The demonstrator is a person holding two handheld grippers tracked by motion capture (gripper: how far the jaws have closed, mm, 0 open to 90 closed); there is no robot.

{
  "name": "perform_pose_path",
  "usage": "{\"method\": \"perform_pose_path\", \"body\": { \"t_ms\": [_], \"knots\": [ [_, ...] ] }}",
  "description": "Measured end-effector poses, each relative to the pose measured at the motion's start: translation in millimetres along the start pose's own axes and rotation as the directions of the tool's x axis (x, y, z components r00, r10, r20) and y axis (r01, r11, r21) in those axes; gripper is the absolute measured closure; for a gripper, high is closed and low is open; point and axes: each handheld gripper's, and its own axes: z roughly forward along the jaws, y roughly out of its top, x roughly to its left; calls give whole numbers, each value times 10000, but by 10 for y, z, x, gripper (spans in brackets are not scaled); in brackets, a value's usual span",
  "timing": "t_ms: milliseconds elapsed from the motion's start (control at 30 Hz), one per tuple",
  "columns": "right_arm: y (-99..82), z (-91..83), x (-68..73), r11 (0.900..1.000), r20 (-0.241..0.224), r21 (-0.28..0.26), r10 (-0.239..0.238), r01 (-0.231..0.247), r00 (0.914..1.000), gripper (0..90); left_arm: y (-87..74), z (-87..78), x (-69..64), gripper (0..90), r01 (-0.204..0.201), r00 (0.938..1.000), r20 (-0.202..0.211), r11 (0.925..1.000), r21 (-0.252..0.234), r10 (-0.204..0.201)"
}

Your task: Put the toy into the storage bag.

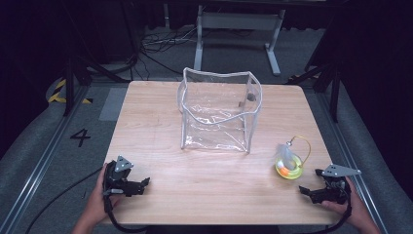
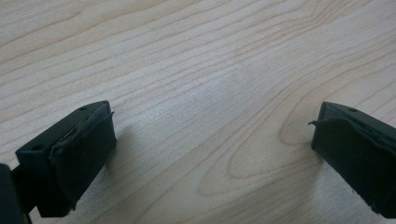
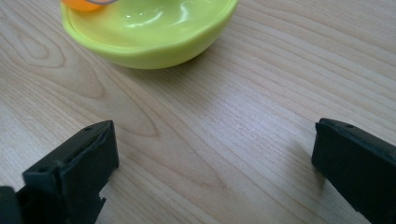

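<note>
A clear plastic bag with white-trimmed edges stands open and upright in the middle of the wooden table. To its right lies a small yellow-green toy with an orange part, a white feather and a yellow loop; its rounded green body lies just ahead of my right jaws. My right gripper rests near the table's front right corner, open, with bare wood between its jaws. My left gripper rests at the front left, open over bare wood.
The table sits on grey floor with metal rails at both sides. Cables and a white metal frame lie beyond its far edge. A "4" marking is on the floor at the left.
</note>
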Motion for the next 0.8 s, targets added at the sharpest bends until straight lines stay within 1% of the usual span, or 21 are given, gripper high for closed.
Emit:
{"method": "perform_pose_path", "body": {
  "t_ms": [33, 67, 100, 133, 167, 200, 233, 300, 333, 367, 400, 467, 500, 533, 600, 667, 700, 767, 800],
  "knots": [
    [4, -2, 0, 10000, -7, 41, -8, 8, 10000, 6, 0, 1, 1, 0, 4, 10000, 14, 10000, -4, -4],
    [13, -11, -6, 9999, -65, 139, -23, 24, 10000, 28, 0, 0, 2, 0, -6, 10000, 1, 10000, -1, 6],
    [25, -25, -15, 9998, -91, 202, -23, 25, 10000, 90, -1, 0, 2, 0, -8, 10000, -6, 10000, -14, 8],
    [40, -44, -19, 9997, -190, 203, -128, 132, 9997, 203, -1, 0, 2, 0, -6, 10000, -10, 10000, -13, 6],
    [60, -70, -13, 9994, -279, 223, -244, 250, 9993, 260, -1, 0, 1, 0, -2, 10000, -14, 10000, -14, 2],
    [97, -100, 2, 9982, -220, 398, -433, 442, 9988, 194, -1, 0, 2, 0, -2, 10000, -12, 10000, -13, 2],
    [133, -128, 18, 9973, -134, 446, -574, 580, 9983, 132, -1, 0, 2, 0, -4, 10000, -12, 10000, -13, 4],
    [200, -211, 39, 9970, -176, 365, -678, 684, 9975, 210, -1, 0, 1, 0, -3, 10000, -14, 10000, -15, 3],
    [250, -267, 50, 9963, -258, 350, -771, 780, 9967, 184, -1, 0, 1, 0, -2, 10000, -13, 10000, -17, 2],
    [250, -267, 50, 9963, -258, 350, -771, 780, 9967, 184, -1, 0, 1, 0, -2, 10000, -13, 10000, -17, 2],
    [345, -369, 68, 9947, -219, 345, -966, 973, 9951, 172, -1, -1, 1, 0, -2, 10000, -17, 10000, -14, 2],
    [372, -397, 72, 9944, -252, 337, -993, 1001, 9947, 176, -1, 0, 1, 0, -1, 10000, -15, 10000, -15, 1],
    [434, -462, 87, 9938, -287, 216, -1088, 1094, 9937, 180, -1, 0, 1, 0, 2, 10000, -16, 10000, -16, -2],
    [473, -494, 94, 9938, -285, 234, -1077, 1084, 9938, 188, -1, 0, 1, 0, 0, 10000, -16, 10000, -16, 0],
    [565, -571, 115, 9920, -298, 235, -1235, 1242, 9919, 199, -1, 0, 1, 0, 0, 10000, -16, 10000, -14, 0],
    [668, -638, 123, 9913, -311, 233, -1286, 1294, 9912, 203, -1, 0, 1, 0, 2, 10000, -17, 10000, -14, -2],
    [718, -665, 131, 9909, -343, 242, -1315, 1324, 9907, 203, -1, 0, 1, 0, 0, 10000, -17, 10000, -13, 0],
    [822, -706, 148, 9877, -220, 353, -1513, 1520, 9882, 203, -1, 0, 1, 0, 2, 10000, -18, 10000, -15, -2],
    [822, -706, 148, 9877, -220, 353, -1513, 1520, 9882, 203, -1, 0, 1, 0, 1, 10000, -18, 10000, -15, -1]
  ]
}}
